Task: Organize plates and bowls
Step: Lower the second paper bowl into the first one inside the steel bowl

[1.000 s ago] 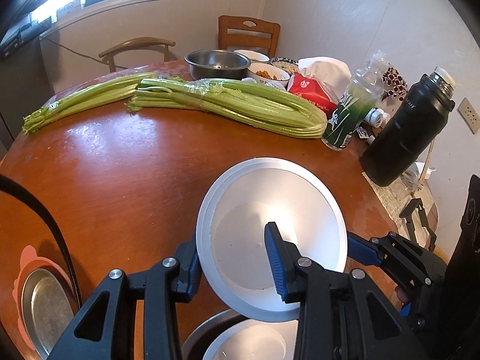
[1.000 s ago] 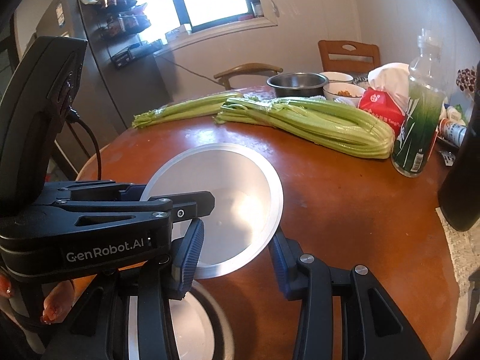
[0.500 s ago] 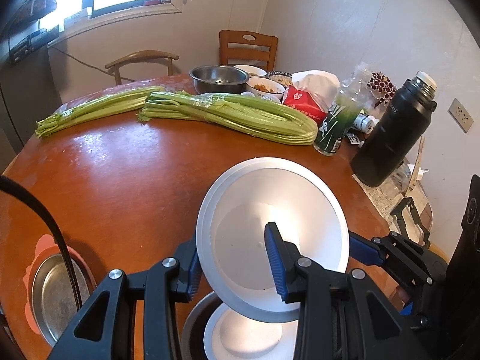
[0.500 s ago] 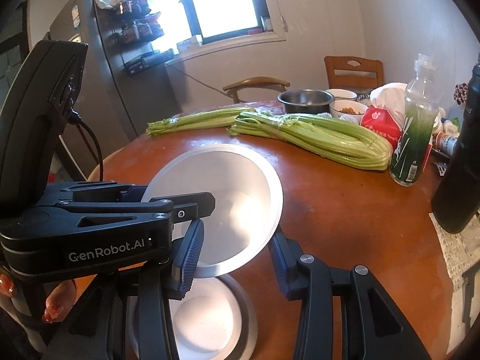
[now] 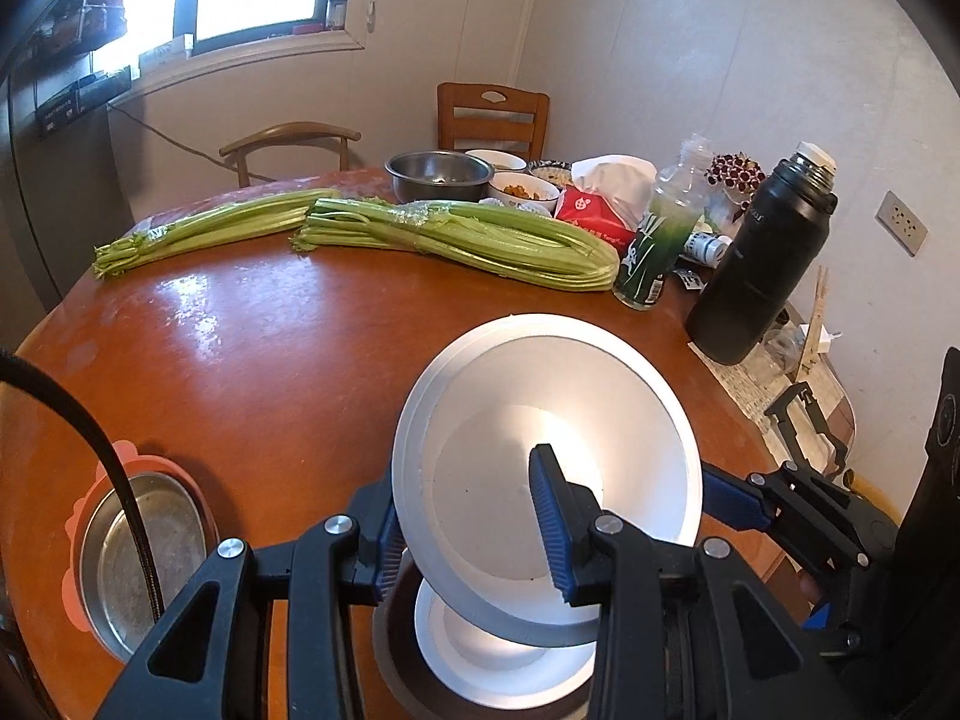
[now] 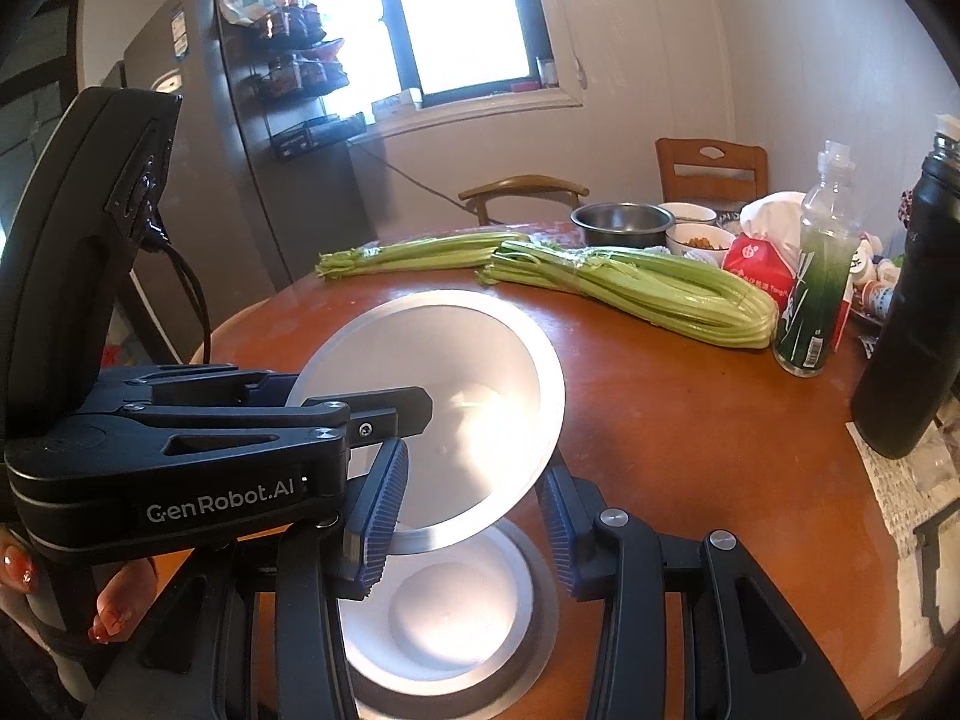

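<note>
- The white bowl is held in the air above the tabletop, at 6 o'clock in the left wrist view; it is tilted, its open mouth facing up and toward the cameras, its rim running from 7 o'clock up to 1 o'clock; being round, it has no long axis to name
- The left gripper is clenched on the bowl's near-left rim; one blue finger lies inside the bowl, the other behind the outer wall
- The right gripper straddles the bowl's lower-right rim in its own view; one finger sits inside the rim, the other outside; the fingers stand fairly wide and I cannot tell whether they press the rim
- Directly under the held bowl a second white bowl rests mouth-up inside a metal dish on the tabletop, at 6 o'clock
- A steel plate on a pink mat lies at 8 o'clock in the left wrist view, well apart from the bowls
- Two bunches of celery lie across the tabletop at 12 o'clock, long axes running from 9 to 3 o'clock
- A green bottle and a black thermos stand upright at 2 o'clock; a steel mixing bowl sits beyond the celery
</note>
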